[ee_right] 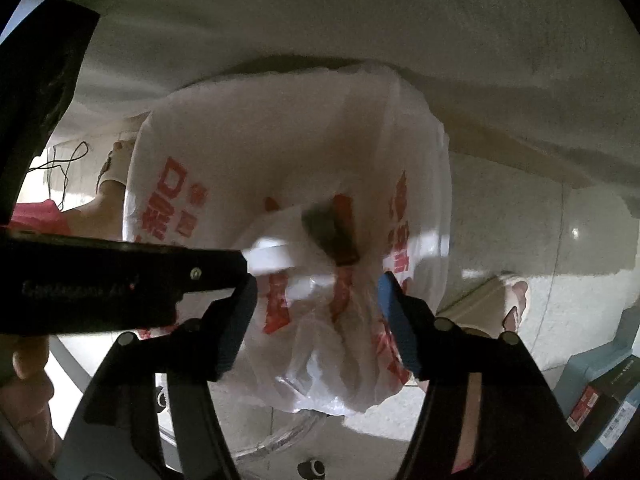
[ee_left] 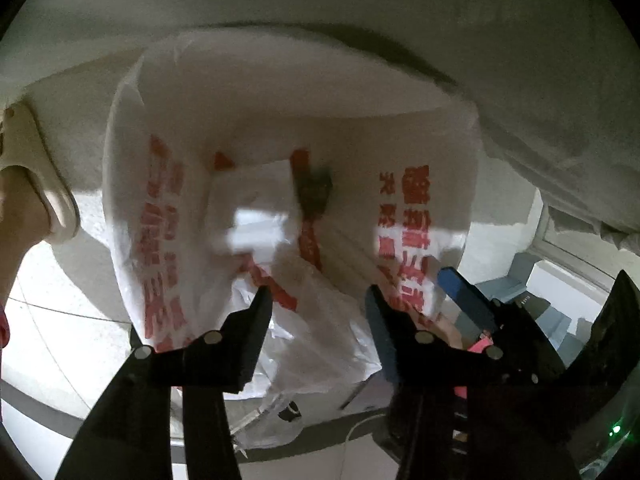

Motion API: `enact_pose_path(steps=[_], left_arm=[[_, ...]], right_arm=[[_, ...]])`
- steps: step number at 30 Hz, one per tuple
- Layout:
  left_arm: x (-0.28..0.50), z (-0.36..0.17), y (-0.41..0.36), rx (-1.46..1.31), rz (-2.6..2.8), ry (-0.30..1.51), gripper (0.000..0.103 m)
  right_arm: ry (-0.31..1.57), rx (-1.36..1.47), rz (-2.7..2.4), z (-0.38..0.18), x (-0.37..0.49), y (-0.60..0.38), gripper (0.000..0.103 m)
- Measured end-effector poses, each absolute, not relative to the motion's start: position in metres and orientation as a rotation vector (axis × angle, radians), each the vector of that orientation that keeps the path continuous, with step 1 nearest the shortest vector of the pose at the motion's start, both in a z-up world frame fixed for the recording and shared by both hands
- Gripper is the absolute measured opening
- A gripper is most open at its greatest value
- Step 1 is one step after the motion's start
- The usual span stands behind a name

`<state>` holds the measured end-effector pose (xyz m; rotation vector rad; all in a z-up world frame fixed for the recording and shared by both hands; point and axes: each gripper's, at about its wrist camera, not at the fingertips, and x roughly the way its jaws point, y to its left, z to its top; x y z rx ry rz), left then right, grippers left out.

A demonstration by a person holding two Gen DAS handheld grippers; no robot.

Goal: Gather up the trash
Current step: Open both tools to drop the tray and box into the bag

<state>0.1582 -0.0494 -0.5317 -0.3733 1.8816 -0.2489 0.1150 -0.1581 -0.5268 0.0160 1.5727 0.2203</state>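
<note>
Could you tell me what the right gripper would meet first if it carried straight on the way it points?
Most likely the white plastic bag with red print, which fills the space just ahead of the right gripper. Its jaws stand apart with bag film between them; depth is hard to judge.

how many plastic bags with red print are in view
1. The white plastic bag with red print fills the middle of both wrist views, hanging ahead of the left gripper and right gripper. Others may be hidden behind it.

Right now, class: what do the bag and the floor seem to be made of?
Bag: thin white plastic film with red print, probably polyethylene; it crinkles, shines, and shows its contents dimly. Floor: pale glossy tile, likely ceramic or stone; seam lines and bright reflections show.
</note>
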Motion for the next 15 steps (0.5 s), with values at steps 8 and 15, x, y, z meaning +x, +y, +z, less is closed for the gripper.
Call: enact_pose_path(steps=[8, 15], left_arm=[[0.157, -0.509, -0.047, -0.256, -0.215, 1.845, 0.050], [0.147, -0.467, -0.045, -0.133, -0.218, 1.769, 0.056]], right_arm=[[1.540, 0.012, 0.219, -0.505, 0.113, -0.158, 0.062], [1.493, -0.021, 0.225, -0.465, 0.099, -0.158, 0.065]])
